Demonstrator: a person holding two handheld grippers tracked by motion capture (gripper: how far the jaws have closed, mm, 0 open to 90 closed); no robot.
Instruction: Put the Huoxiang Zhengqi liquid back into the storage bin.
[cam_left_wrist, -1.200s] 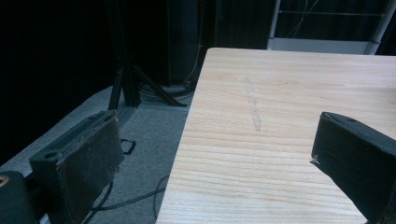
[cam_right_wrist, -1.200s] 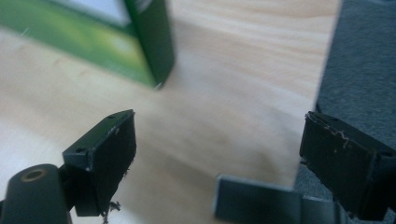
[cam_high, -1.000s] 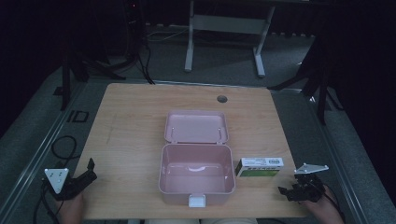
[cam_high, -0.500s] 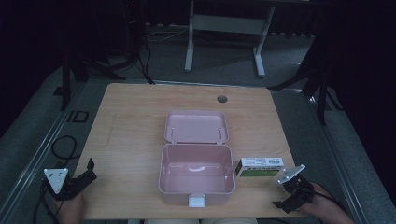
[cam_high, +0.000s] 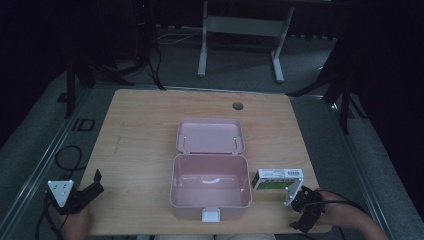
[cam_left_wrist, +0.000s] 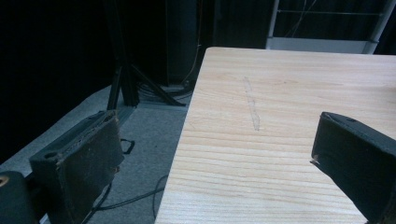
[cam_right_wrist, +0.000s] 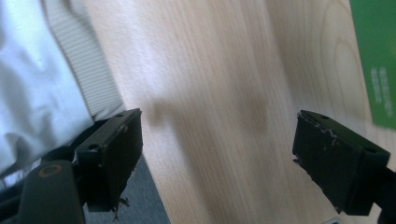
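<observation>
A pink box (cam_high: 210, 185) lies open in the middle of the wooden table (cam_high: 145, 135), its lid (cam_high: 210, 136) folded back flat behind it. To its right lies a small green and white carton (cam_high: 278, 179), whose green face (cam_right_wrist: 380, 60) shows at the edge of the right gripper view. My right gripper (cam_high: 304, 207) hovers just in front of the carton at the table's near right corner, jaws wide open and empty, pointing down at the tabletop. My left gripper (cam_high: 90, 190) rests at the near left corner, open and empty, straddling the table's left edge (cam_left_wrist: 187, 130).
A round cable hole (cam_high: 238, 106) sits near the table's far edge. A white desk frame (cam_high: 240, 30) stands on the grey floor beyond. Cables (cam_high: 67, 157) trail on the floor at the left. A light cloth (cam_right_wrist: 37, 84) lies beside the near table edge.
My right gripper has moved left and turned downward, closer to the carton's front. The left gripper, box and carton have not moved.
</observation>
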